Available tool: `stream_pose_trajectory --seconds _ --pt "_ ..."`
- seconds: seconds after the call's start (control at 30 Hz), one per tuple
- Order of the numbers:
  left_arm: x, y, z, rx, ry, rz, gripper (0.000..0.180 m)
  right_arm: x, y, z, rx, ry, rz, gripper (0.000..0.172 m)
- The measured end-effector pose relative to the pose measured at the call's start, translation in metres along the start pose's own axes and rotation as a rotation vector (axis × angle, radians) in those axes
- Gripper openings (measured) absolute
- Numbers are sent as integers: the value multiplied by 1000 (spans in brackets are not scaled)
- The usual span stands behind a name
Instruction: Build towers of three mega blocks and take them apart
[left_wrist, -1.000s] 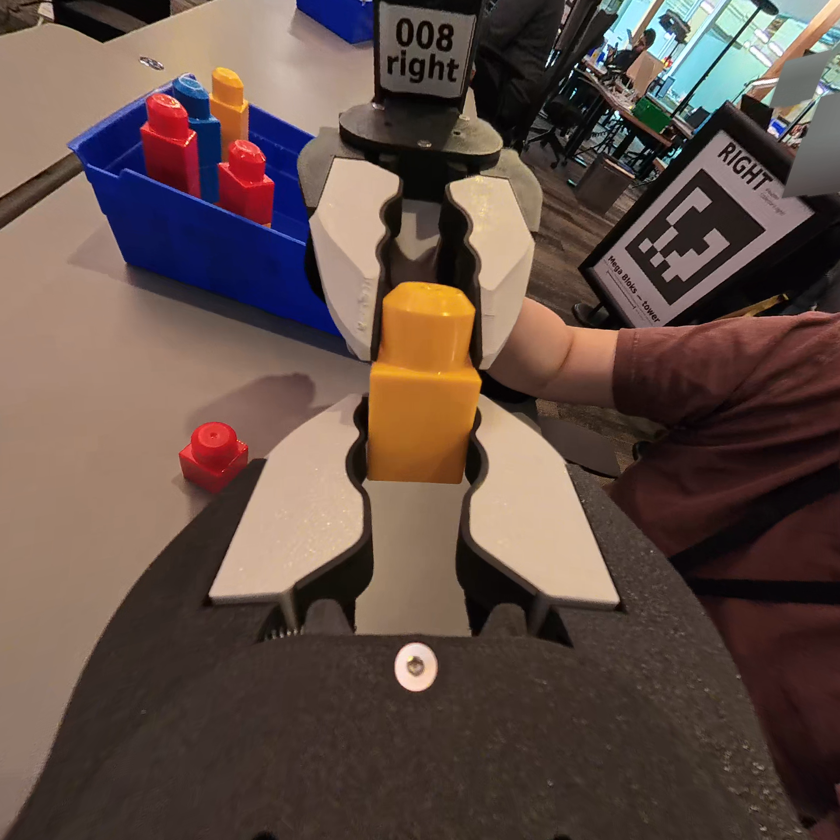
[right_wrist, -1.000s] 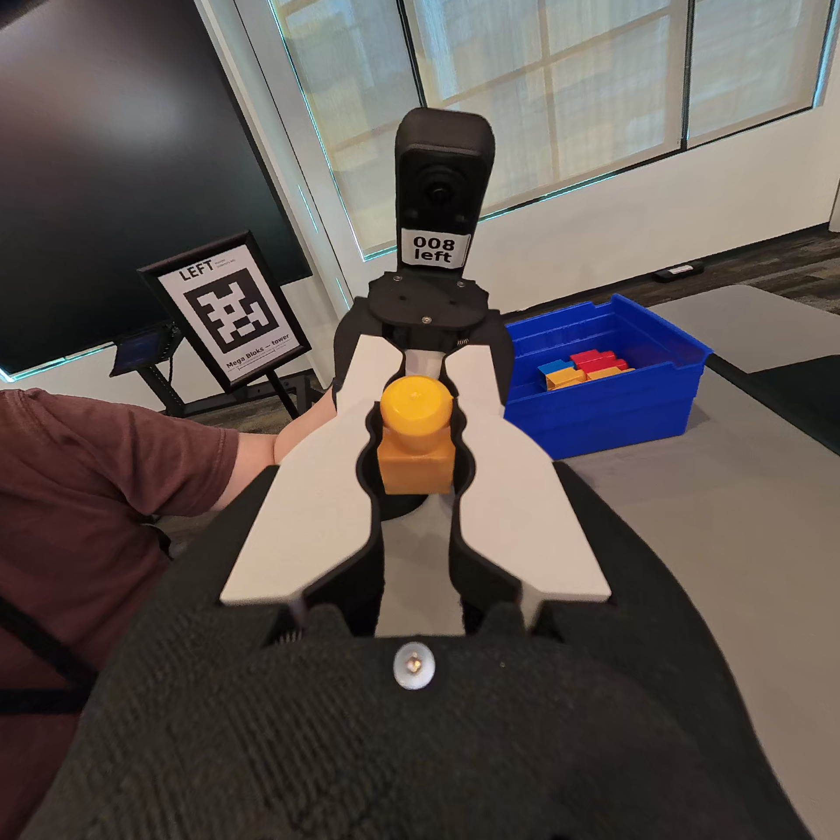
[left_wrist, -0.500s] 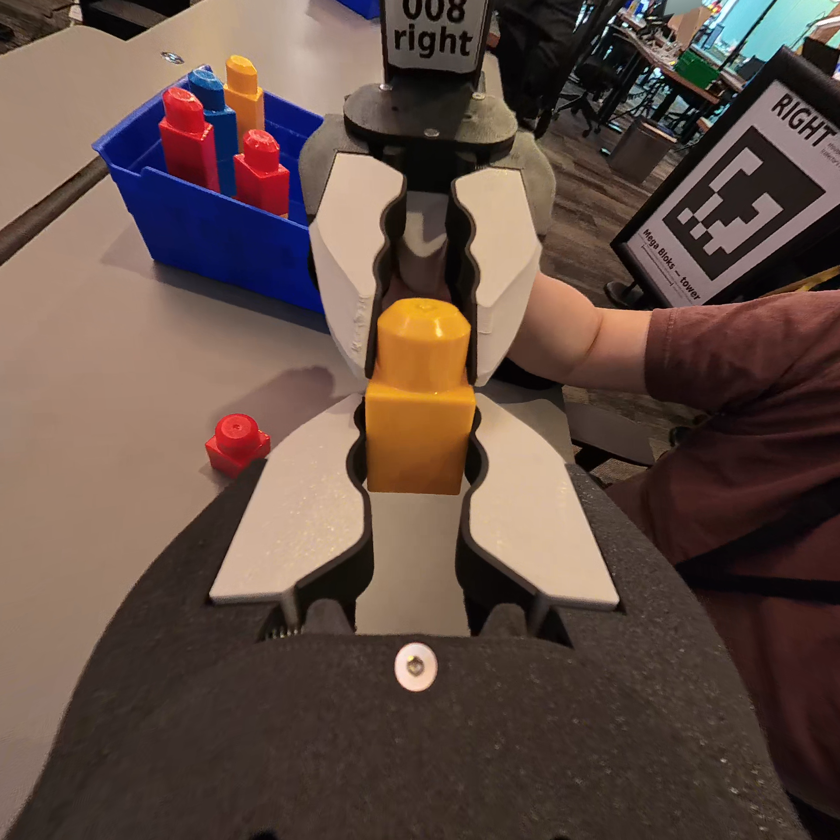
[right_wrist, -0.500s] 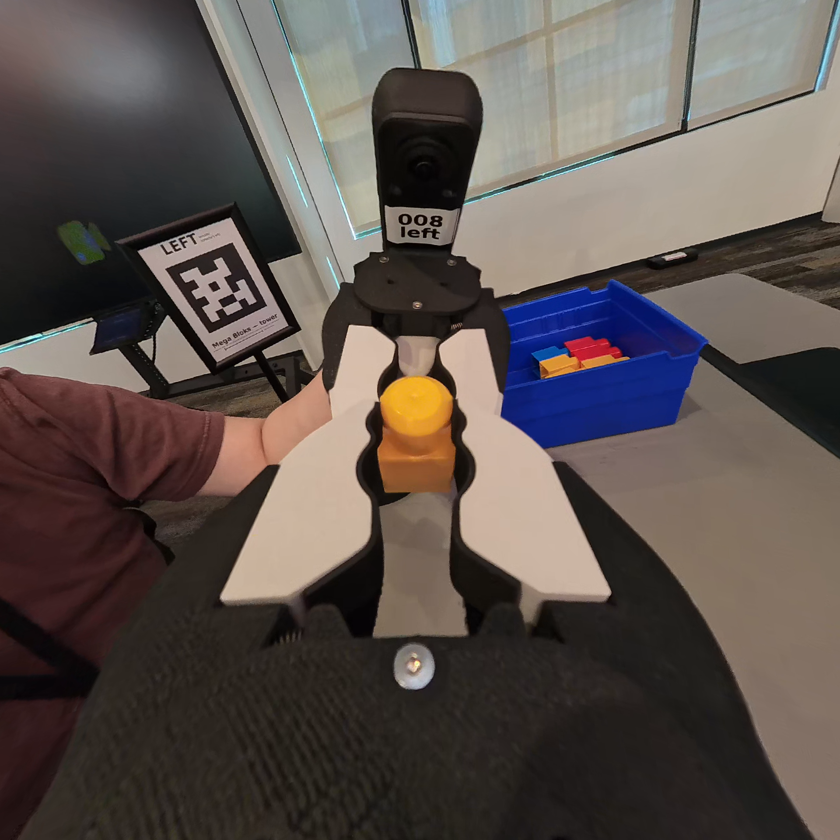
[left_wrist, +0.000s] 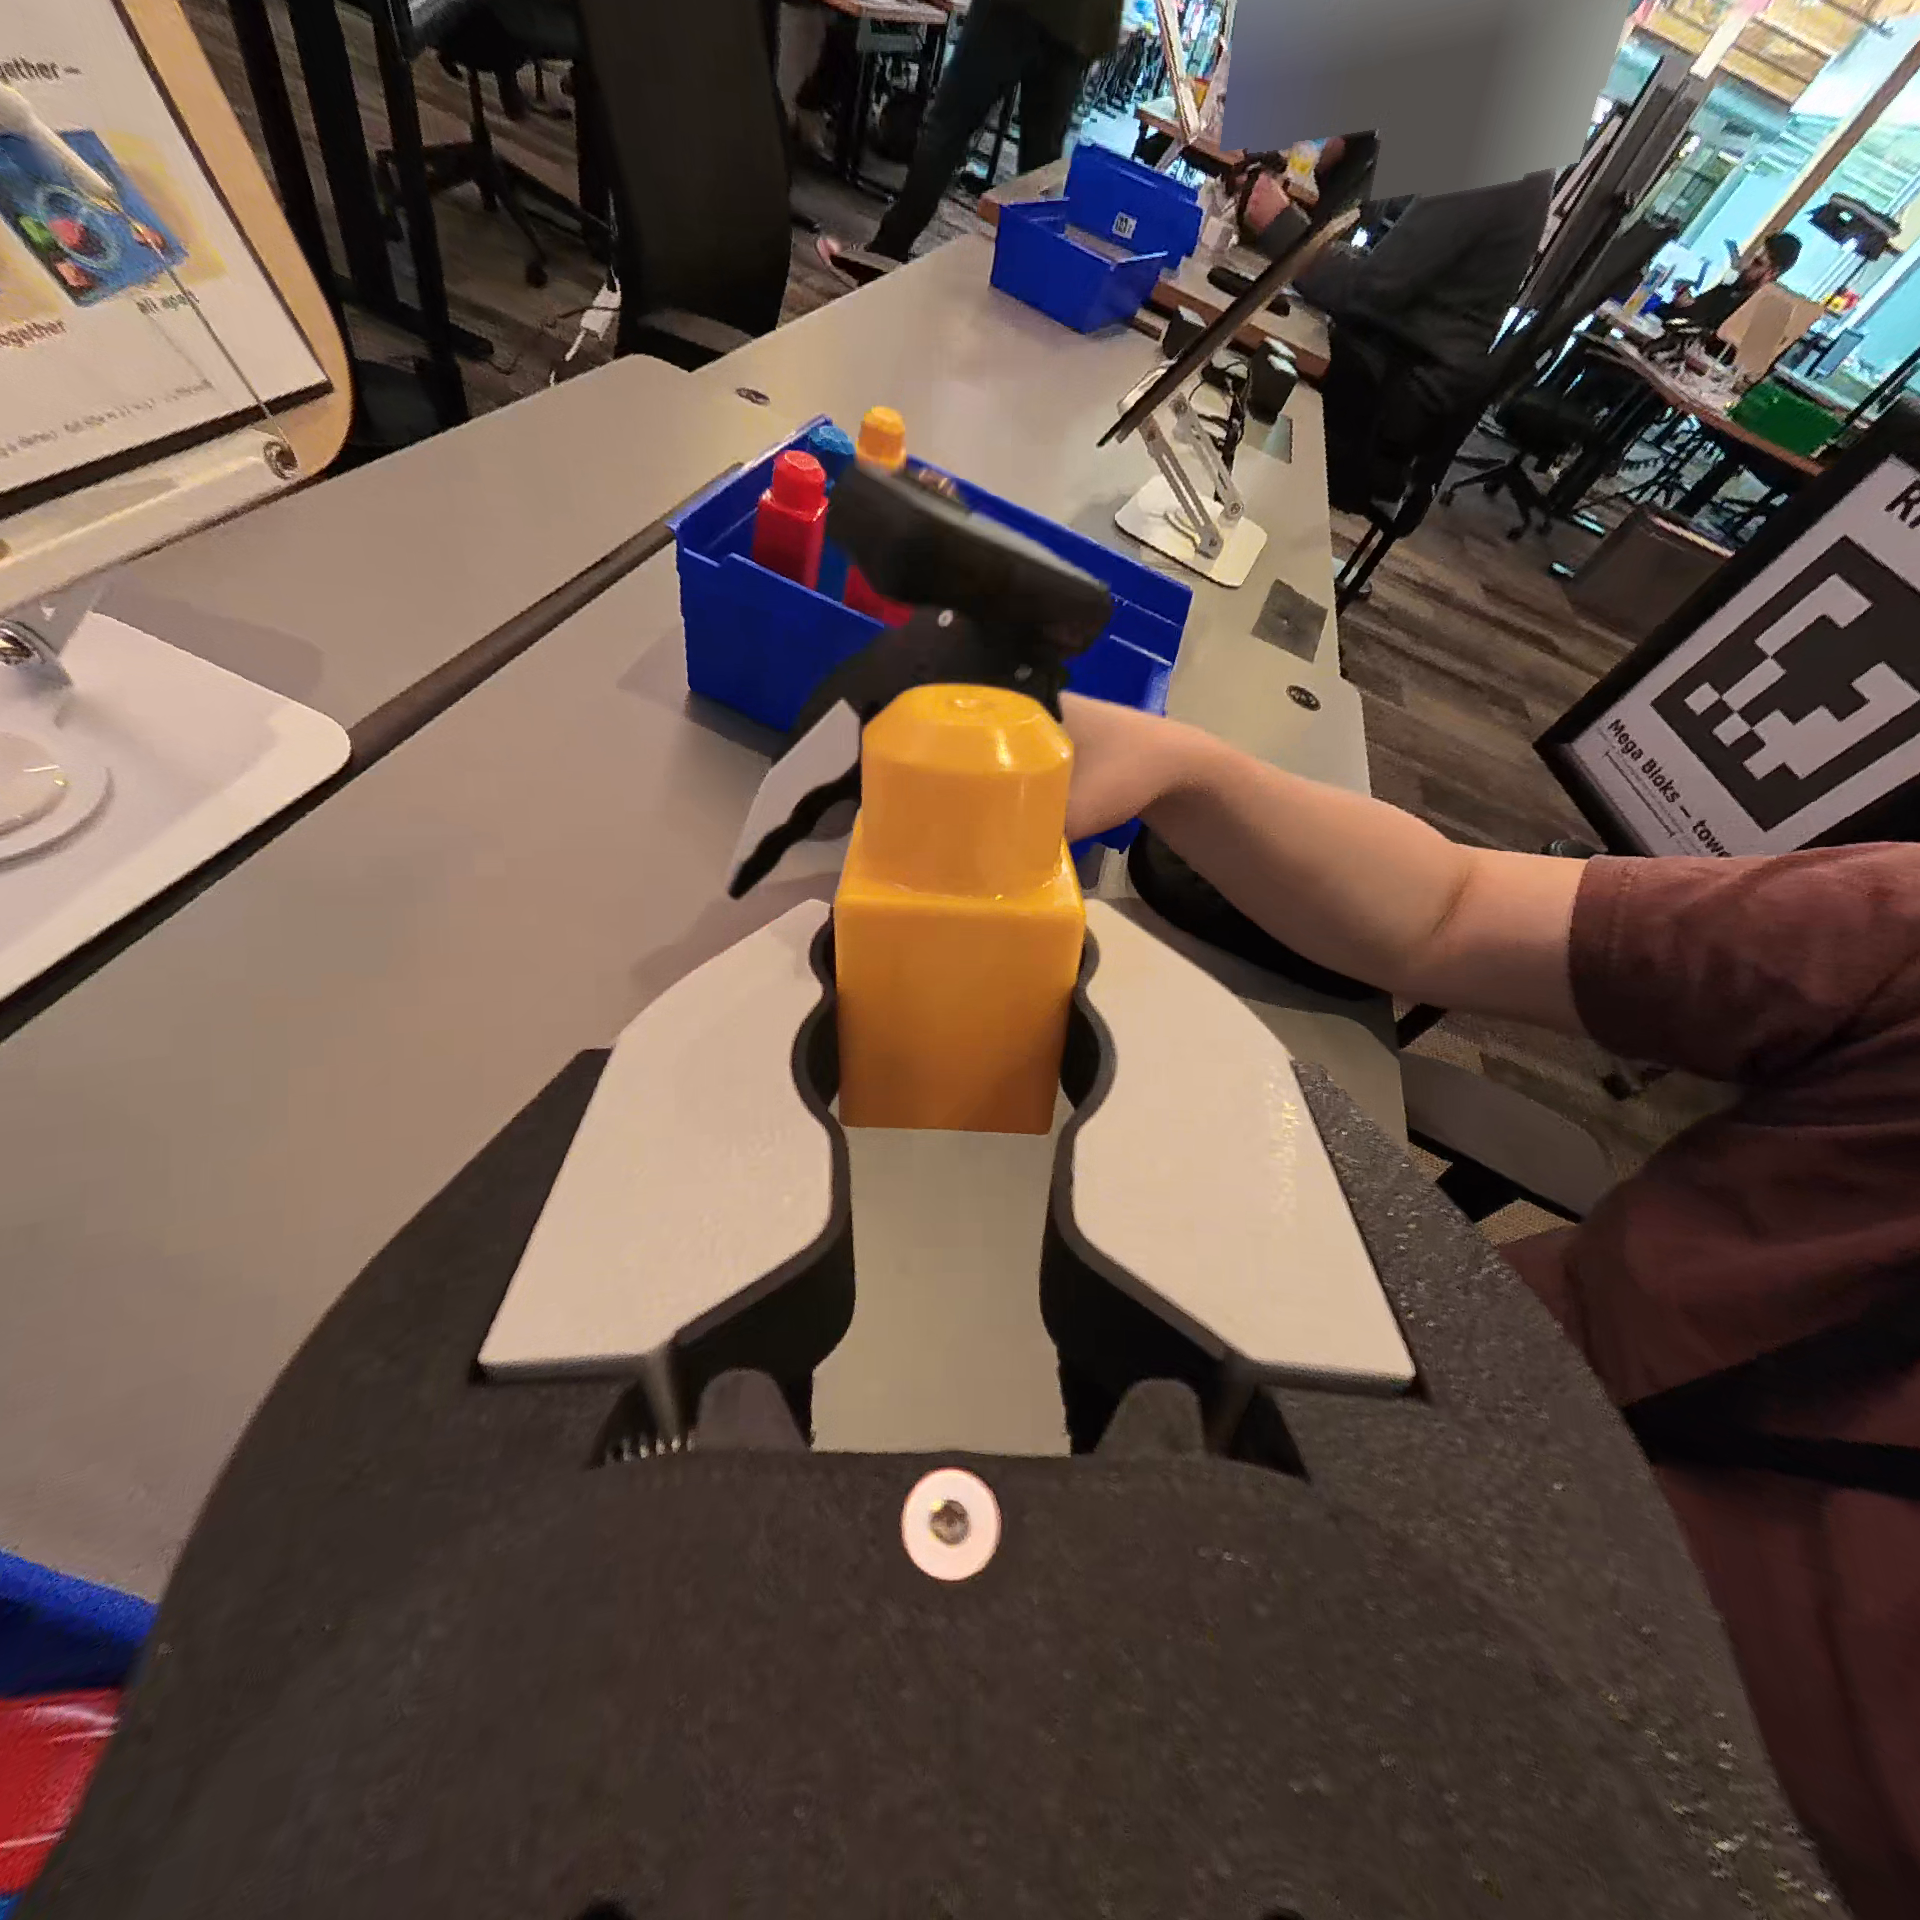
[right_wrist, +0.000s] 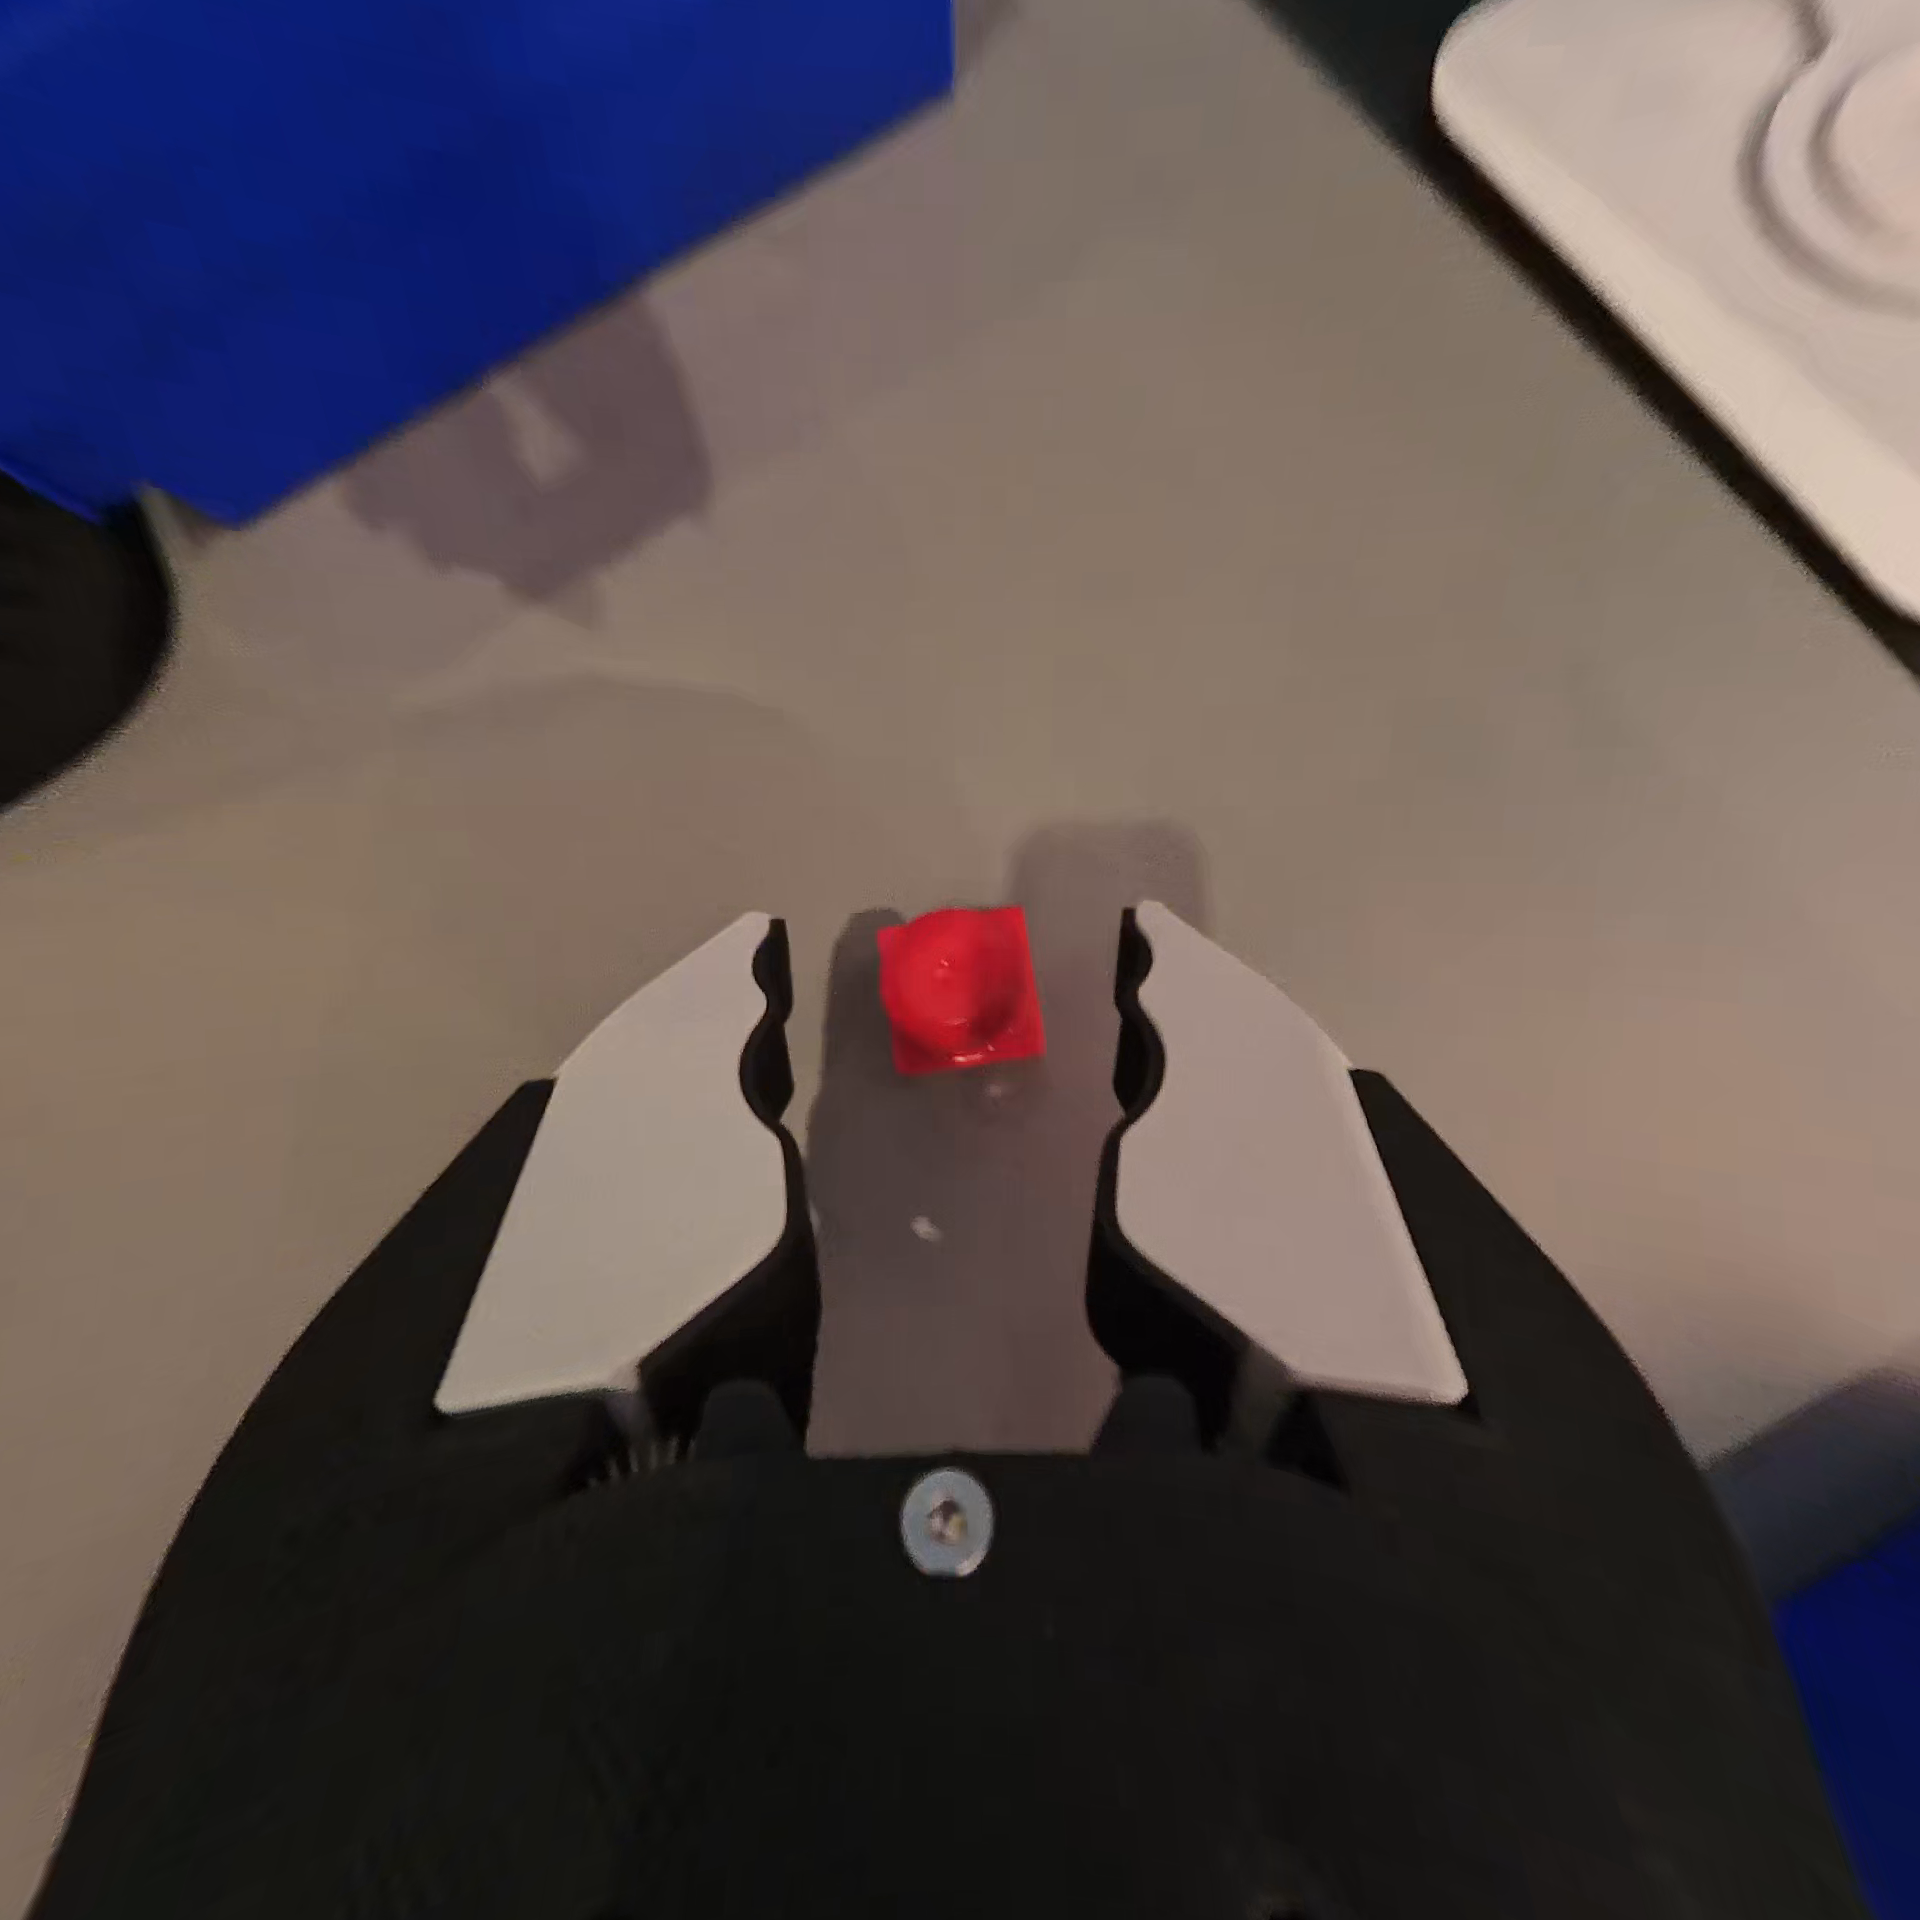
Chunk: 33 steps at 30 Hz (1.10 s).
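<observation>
The right gripper (right_wrist: 951, 997) has let go of the yellow block (left_wrist: 956, 935), now clamped only by the left gripper (left_wrist: 956, 1023), and hovers wide over a red block (right_wrist: 958, 1000), mid-frame on the surface (right_wrist: 1247, 623), probably the next grab.

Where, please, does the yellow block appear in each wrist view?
Left wrist view: the yellow block stands at centre, clamped between the left hand-held gripper fingers.
Right wrist view: not in it; only a red block lies on the table.
Shared landmark: the grey table.

Yellow block (left_wrist: 956, 935), red block (right_wrist: 958, 1000), blue bin (left_wrist: 769, 644)
</observation>
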<state>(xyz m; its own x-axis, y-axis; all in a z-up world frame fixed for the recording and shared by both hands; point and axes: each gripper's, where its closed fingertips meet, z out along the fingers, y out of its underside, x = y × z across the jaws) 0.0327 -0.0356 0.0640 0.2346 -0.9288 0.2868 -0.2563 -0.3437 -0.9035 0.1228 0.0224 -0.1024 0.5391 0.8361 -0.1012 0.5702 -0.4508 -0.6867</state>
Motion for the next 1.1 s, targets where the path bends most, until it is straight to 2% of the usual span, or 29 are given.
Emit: stream_pose_trajectory --seconds 0.17,0.23,0.3,0.4,0.53,0.63,0.73,0.93,1.1 --pt "0 1 0 -4 10 -3 40 7 28 23 -137 37 -25 51" --pt "0 3 4 -15 17 -5 40 6 32 25 -152 21 -31 38" --pt "-1 7 10 -29 27 -12 40 7 28 20 -134 11 -27 37" --pt "1 17 26 -72 65 -34 40 3 -8 -9 60 -41 21 37" --pt "10 40 62 -183 123 -34 40 -20 -57 -79 369 -283 133 37" --pt "17 55 85 -253 140 -24 40 -38 -76 -124 514 -433 136 36" --pt "28 61 96 -281 193 -29 40 -57 -77 -139 508 -532 94 36" --pt "43 67 102 -314 242 -21 40 -83 -68 -129 425 -627 -2 37" --pt "47 68 100 -334 247 -21 40 -91 -63 -124 381 -613 -42 37"
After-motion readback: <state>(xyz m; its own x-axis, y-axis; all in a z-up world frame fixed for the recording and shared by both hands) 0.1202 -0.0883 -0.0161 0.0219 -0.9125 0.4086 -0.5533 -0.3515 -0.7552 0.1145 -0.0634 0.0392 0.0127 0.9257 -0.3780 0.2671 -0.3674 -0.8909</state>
